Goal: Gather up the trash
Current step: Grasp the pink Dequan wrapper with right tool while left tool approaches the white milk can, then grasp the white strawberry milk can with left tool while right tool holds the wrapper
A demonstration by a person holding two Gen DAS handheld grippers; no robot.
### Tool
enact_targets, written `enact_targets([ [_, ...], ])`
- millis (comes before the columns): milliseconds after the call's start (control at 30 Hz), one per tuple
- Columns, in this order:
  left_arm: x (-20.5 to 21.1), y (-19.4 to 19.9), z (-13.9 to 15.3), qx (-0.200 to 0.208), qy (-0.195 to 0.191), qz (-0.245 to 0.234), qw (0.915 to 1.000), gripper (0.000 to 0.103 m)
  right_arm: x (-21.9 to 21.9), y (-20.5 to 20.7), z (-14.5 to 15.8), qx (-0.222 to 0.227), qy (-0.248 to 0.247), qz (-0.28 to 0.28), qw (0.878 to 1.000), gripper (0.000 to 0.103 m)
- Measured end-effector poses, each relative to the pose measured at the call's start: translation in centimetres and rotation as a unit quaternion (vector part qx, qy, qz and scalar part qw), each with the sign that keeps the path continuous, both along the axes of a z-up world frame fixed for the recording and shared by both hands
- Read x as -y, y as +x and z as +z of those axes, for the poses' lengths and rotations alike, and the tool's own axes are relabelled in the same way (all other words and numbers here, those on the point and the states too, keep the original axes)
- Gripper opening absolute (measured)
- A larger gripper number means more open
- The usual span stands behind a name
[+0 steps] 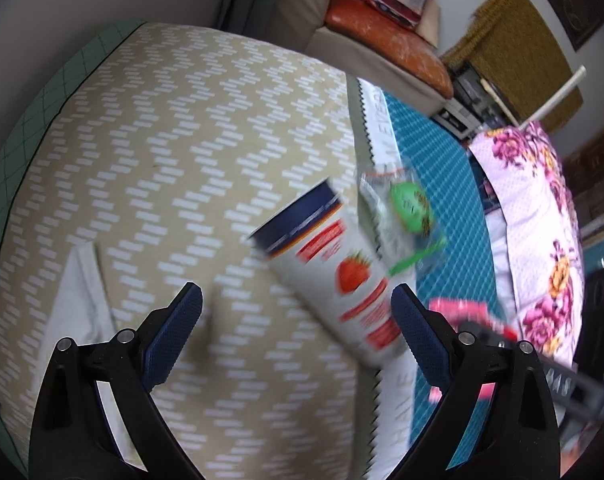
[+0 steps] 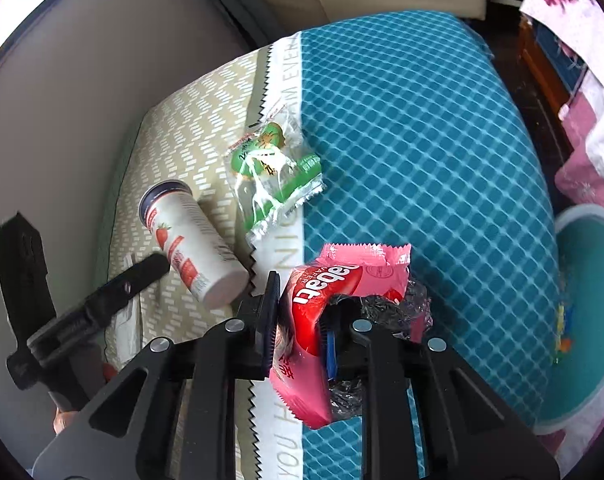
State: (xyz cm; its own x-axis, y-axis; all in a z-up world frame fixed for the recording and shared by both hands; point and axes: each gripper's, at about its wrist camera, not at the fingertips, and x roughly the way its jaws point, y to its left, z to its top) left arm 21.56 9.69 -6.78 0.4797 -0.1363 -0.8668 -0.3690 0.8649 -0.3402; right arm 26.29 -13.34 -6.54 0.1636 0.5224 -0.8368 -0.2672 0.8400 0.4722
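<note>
A: What is the right gripper (image 2: 302,316) doing?

B: Its jaws are clamped on a pink and red wafer wrapper (image 2: 321,320), which bulges out between and ahead of them. Crumpled clear plastic (image 2: 393,304) is bunched against the right-hand jaw, touching the wrapper.

A: And the left gripper (image 1: 296,312)?

B: Its jaws are spread wide with nothing between them. In the right wrist view the same gripper (image 2: 102,300) shows as a black arm just left of the right jaws.

A: Where is the rest of the trash?

B: A white strawberry drink cup (image 1: 333,276) lies on its side on the bed, ahead of the left jaws and toward the right-hand one, which overlaps its lower end in the picture; whether they touch I cannot tell. Its dark blue rim points away. In the right wrist view the cup (image 2: 194,244) lies ahead and left of the right jaws.

A: Anything beyond it?

B: A clear and green snack wrapper (image 2: 274,168) lies further ahead, just beside the cup, across the white lettered strip (image 2: 294,80) where the beige patterned cover (image 1: 182,160) meets the teal checked cover (image 2: 421,140).
</note>
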Motion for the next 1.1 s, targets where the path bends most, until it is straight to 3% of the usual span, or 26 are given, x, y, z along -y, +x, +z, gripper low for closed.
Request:
enact_targets([
  [233,1.6,2.7,-1.8,-0.035,0.033,0.029,0.9984,0.095,2.2,-1.4,0.5,-0.017,0.028,0.001,0.999,0.018],
  [333,2.1,2.5,-2.0,-0.029,0.048,0.024,0.9982,0.095,2.8,-1.7,0.3,-0.034,0.036,0.006,0.999,0.031],
  [367,2.1,2.5,-2.1,-0.030,0.049,0.022,0.9981,0.095,3.0,-1.9,0.5,-0.029,0.035,0.006,0.999,0.043],
  [400,2.2,2.4,-2.1,-0.030,0.051,0.019,0.9981,0.095,3.1,-2.0,0.6,-0.024,0.034,0.006,0.999,0.048],
  [533,2.7,1.6,-2.4,-0.030,0.065,0.011,0.9974,0.094,3.5,-2.5,1.5,-0.018,0.043,0.007,0.999,0.048],
  [733,2.9,-0.1,-2.2,-0.024,0.088,-0.004,0.9958,0.075,5.7,-3.8,3.2,-0.006,0.054,-0.013,0.998,0.051],
  [800,2.8,-0.3,-2.1,-0.022,0.094,-0.008,0.9953,0.068,6.2,-4.1,3.6,0.006,0.041,-0.027,0.999,0.066],
  [867,2.6,-0.7,-2.0,-0.021,0.100,-0.012,0.9946,0.053,6.8,-4.2,3.3,0.016,0.011,-0.048,0.999,0.074],
  [1100,1.9,-1.7,-1.7,-0.014,0.097,-0.030,0.9948,0.051,5.3,-3.3,-0.1,-0.031,0.002,-0.048,0.998,0.075],
])
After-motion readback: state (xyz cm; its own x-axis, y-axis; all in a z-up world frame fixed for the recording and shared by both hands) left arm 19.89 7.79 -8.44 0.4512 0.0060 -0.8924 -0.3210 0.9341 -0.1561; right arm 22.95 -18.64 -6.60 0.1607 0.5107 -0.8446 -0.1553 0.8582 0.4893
